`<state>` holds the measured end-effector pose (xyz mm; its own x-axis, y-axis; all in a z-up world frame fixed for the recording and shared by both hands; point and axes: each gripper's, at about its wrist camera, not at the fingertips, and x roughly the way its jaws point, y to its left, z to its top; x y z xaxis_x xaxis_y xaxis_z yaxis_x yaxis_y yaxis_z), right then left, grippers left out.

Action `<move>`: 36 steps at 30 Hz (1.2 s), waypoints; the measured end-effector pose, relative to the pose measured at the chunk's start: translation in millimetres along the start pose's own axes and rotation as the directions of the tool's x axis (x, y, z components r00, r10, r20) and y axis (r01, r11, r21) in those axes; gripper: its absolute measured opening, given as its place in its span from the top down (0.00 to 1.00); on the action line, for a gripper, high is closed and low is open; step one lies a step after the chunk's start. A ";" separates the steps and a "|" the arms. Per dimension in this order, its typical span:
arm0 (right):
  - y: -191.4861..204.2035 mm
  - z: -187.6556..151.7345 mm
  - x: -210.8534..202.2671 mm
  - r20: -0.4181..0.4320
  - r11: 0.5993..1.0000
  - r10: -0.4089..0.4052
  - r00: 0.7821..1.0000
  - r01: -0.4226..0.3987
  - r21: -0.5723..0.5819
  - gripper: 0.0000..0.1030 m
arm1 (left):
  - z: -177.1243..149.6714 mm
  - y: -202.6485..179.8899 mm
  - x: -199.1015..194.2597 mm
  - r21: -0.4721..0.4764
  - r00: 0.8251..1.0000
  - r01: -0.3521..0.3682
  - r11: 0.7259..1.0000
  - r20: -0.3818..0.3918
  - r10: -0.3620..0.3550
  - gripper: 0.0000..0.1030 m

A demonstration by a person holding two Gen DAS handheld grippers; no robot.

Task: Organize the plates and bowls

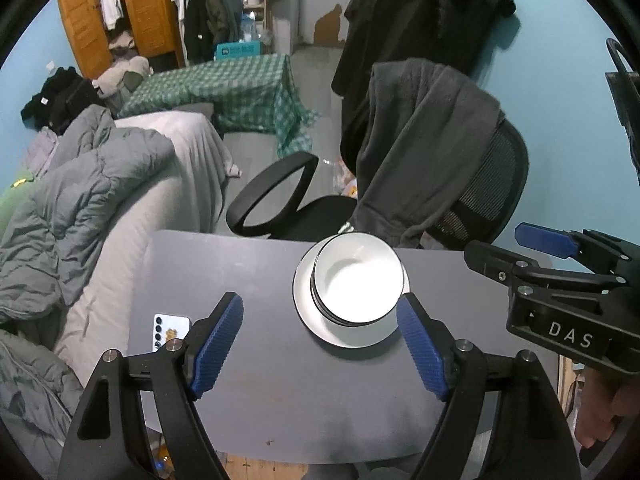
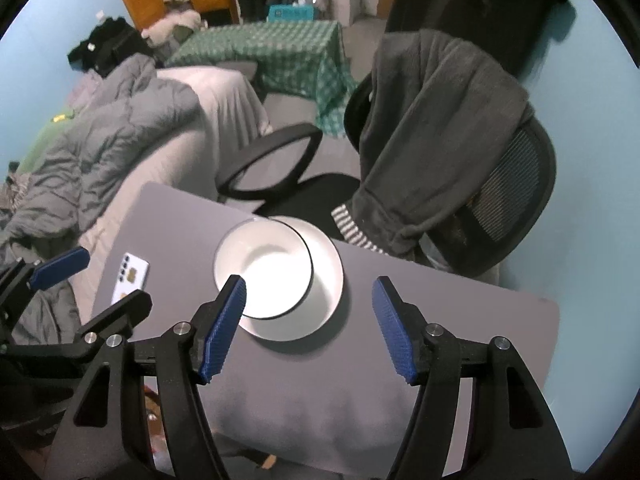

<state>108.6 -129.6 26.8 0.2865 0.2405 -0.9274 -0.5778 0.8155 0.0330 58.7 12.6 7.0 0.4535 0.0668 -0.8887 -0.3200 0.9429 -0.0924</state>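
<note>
A stack of white bowls with dark rims (image 1: 357,280) sits on a white plate (image 1: 344,334) near the far edge of the grey table (image 1: 260,392). The bowls (image 2: 262,270) and plate (image 2: 326,276) also show in the right wrist view. My left gripper (image 1: 320,344) is open and empty, above the table just short of the plate. My right gripper (image 2: 310,322) is open and empty, hovering over the near side of the plate; it also shows in the left wrist view (image 1: 556,264).
A phone (image 1: 171,332) lies on the table's left side. A black office chair (image 1: 472,200) draped with a dark garment stands behind the table. A bed with a grey duvet (image 1: 80,200) lies to the left.
</note>
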 end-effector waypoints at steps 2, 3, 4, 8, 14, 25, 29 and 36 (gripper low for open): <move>1.6 -1.0 -7.2 0.019 1.000 -0.003 1.000 0.003 0.004 0.37 | -1.2 -0.7 -9.9 0.005 1.000 -0.001 1.000 0.017 0.001 0.22; 2.3 -2.1 -11.0 0.026 1.000 -0.009 1.000 0.009 0.006 0.37 | -2.0 -0.6 -14.4 0.007 1.000 -0.002 1.000 0.024 0.002 0.21; 3.5 -3.3 -15.8 0.036 1.000 -0.015 0.999 0.015 0.007 0.37 | -2.1 -0.1 -20.1 0.008 0.999 -0.004 1.000 0.033 0.004 0.21; 6.9 -7.3 -30.3 0.062 1.000 -0.027 0.998 0.026 0.012 0.37 | -5.6 1.1 -34.5 0.013 0.998 -0.009 1.000 0.062 0.008 0.18; 10.1 -13.2 -43.4 0.084 0.999 -0.025 0.996 0.023 0.024 0.37 | -10.3 6.1 -48.6 -0.021 0.997 0.026 0.999 0.075 -0.024 0.18; 14.0 -20.0 -53.4 0.097 1.000 -0.021 0.995 0.019 0.021 0.37 | -12.3 5.8 -53.1 -0.033 0.996 0.024 0.999 0.086 -0.021 0.18; 17.1 -20.1 -56.0 0.100 1.000 -0.013 0.995 0.010 0.022 0.37 | -12.9 6.3 -54.3 -0.031 0.996 0.030 0.999 0.084 -0.028 0.18; 17.1 -19.6 -57.1 0.099 0.999 -0.017 0.995 0.013 0.035 0.37 | -12.8 7.3 -56.6 -0.029 0.996 0.029 0.999 0.088 -0.026 0.18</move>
<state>67.5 -139.7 73.0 0.3706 0.2780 -0.8862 -0.5470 0.8365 0.0336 20.0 11.5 50.9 0.5330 0.0706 -0.8432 -0.3309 0.9346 -0.1309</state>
